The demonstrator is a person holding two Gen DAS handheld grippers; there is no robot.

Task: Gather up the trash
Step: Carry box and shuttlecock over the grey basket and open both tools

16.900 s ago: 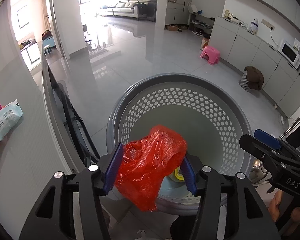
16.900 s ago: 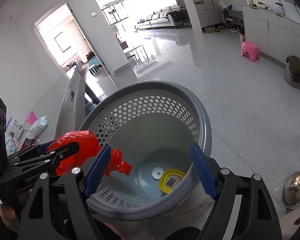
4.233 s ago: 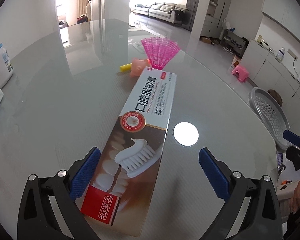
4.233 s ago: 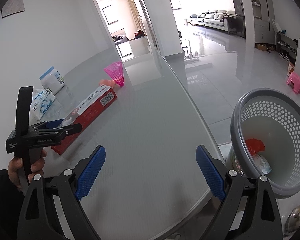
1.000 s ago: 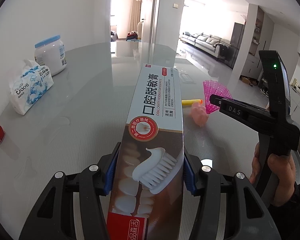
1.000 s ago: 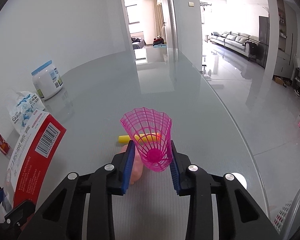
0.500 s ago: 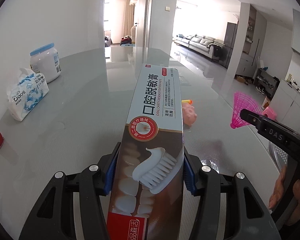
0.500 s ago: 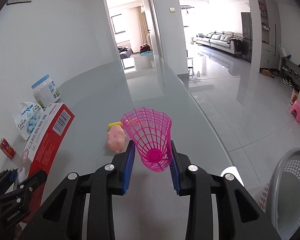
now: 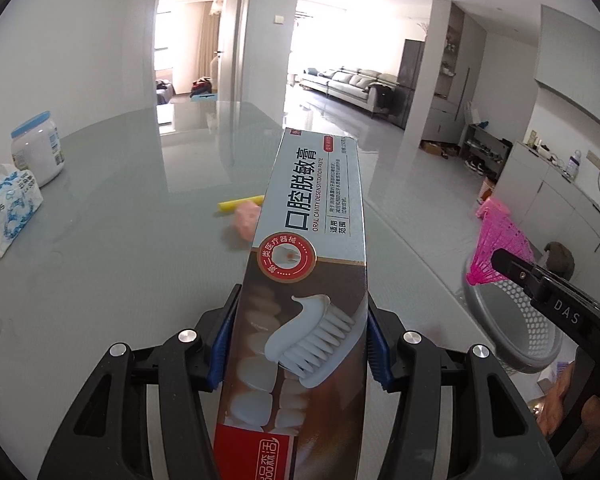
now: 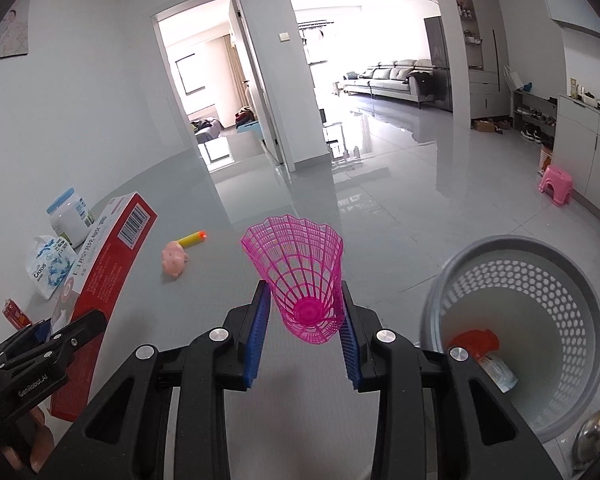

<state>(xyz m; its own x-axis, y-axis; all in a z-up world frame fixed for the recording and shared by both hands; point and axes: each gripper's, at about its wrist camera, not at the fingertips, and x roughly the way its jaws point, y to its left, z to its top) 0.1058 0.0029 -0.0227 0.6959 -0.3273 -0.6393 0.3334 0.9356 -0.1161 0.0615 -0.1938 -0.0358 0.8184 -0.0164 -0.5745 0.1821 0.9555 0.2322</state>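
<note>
Red wrapper already lies in the perforated bin point(image 10: 572, 280) at four o'clock; left tool point(image 9: 298, 348) pinches the toothpaste box point(image 9: 312, 248), right tool point(image 10: 304, 332) clamps the pink shuttlecock point(image 10: 300, 268), both undelivered, pig toy point(image 10: 174, 260) and foam dart point(image 10: 192, 238) left on the table point(image 10: 220, 280).

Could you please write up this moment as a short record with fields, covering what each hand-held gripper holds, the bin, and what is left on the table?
left hand-held gripper: shut on the toothpaste box, held off the table
right hand-held gripper: shut on the pink shuttlecock
bin: grey perforated basket beside the table, holding a red bag and a wrapper
left on table: pink toy, yellow dart, tissue pack, white jar, small red packet
</note>
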